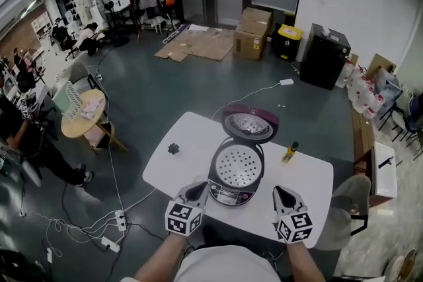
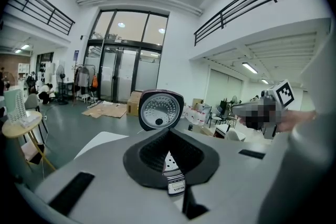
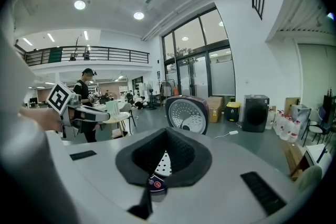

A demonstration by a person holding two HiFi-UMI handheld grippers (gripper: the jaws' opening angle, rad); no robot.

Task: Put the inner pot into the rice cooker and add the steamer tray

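The rice cooker stands on the white table with its lid swung up. A white perforated steamer tray lies in its top; the inner pot is hidden beneath it. My left gripper hovers at the cooker's near left, shut and empty. At the near right my right gripper is also shut with nothing in it. Both gripper views look over closed jaws at the lid and a sliver of tray.
A small yellow bottle stands right of the cooker and a small dark object lies at the table's left. A white cable runs back across the floor. A grey chair sits at the table's right end.
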